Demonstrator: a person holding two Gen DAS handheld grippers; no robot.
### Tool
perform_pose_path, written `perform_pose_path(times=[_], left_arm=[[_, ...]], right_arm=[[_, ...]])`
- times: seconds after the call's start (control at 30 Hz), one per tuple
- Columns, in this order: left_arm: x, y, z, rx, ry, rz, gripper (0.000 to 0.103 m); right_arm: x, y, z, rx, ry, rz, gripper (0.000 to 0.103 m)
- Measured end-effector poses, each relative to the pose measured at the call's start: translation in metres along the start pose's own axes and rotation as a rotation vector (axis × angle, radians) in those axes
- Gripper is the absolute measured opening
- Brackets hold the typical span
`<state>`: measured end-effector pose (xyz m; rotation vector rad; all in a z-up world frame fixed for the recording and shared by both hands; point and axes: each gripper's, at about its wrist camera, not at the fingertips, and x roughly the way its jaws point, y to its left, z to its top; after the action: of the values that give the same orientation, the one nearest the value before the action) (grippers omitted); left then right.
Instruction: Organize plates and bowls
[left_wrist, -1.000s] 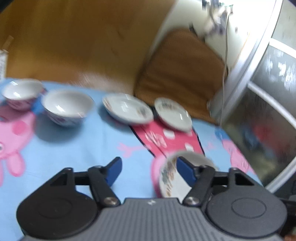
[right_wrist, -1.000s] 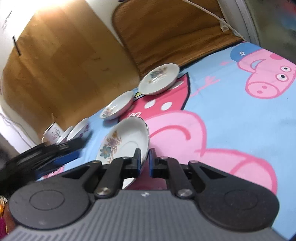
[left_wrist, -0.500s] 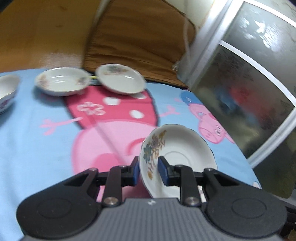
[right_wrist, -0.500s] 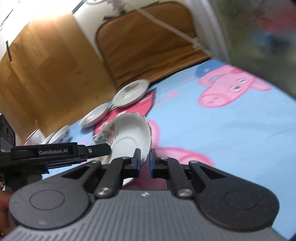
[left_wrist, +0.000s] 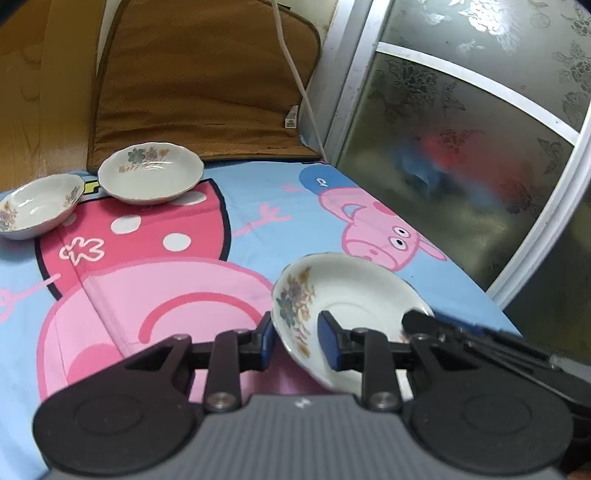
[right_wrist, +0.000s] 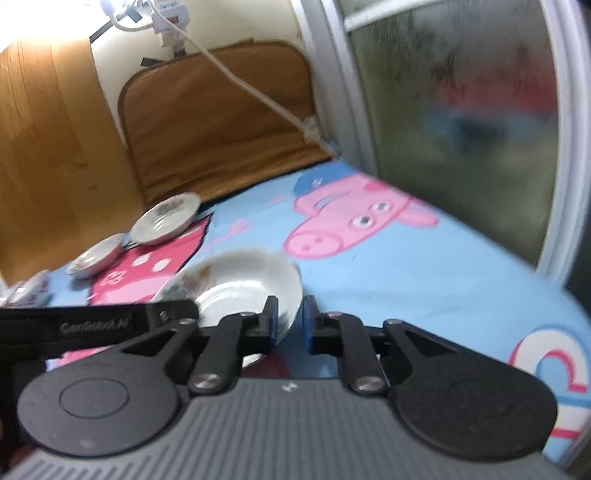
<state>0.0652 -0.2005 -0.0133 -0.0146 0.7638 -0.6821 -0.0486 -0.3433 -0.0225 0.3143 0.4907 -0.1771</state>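
A white floral plate (left_wrist: 354, 306) is tilted above the Peppa Pig tablecloth (left_wrist: 258, 206). My left gripper (left_wrist: 297, 338) has its fingers on either side of the plate's left rim, with a visible gap at the right pad. My right gripper (right_wrist: 290, 321) straddles the plate's (right_wrist: 251, 280) right rim with its jaws parted; its fingers show at the right of the left wrist view (left_wrist: 436, 325). Two more floral plates (left_wrist: 151, 173) (left_wrist: 37, 206) sit at the far left of the cloth.
A brown cushion (left_wrist: 199, 81) leans against the wall behind the table, with a white cable (left_wrist: 295, 74) hanging across it. A frosted glass door with a metal frame (left_wrist: 480, 122) stands along the table's right edge. A wooden panel (right_wrist: 44, 140) is at the left.
My right gripper has opened off the plate's rim. My left gripper has loosened on the other rim. The plate has moved right, toward the table's right side.
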Motion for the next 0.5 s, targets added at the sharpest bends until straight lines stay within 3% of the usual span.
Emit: perform_pose_path(times=[0.13,0.27,0.37,0.5], left_arm=[[-0.031,0.014,0.003,0.004,-0.08,0.017,0.028],[-0.077,0.047,-0.002,0.021,-0.212,0.133,0.03],[-0.1,0.081,-0.012,-0.01,-0.253,0.245,0.03],[-0.126,0.12,-0.032,0.003,-0.301,0.415,0.03]], right_arm=[[-0.017,0.009,0.005,-0.03,-0.147,-0.067,0.04],[-0.032,0.026,0.015,-0.048,-0.225,0.0,0.04],[-0.026,0.045,0.019,-0.048,-0.176,0.123,0.04],[-0.002,0.076,0.014,-0.006,-0.011,0.301,0.036]])
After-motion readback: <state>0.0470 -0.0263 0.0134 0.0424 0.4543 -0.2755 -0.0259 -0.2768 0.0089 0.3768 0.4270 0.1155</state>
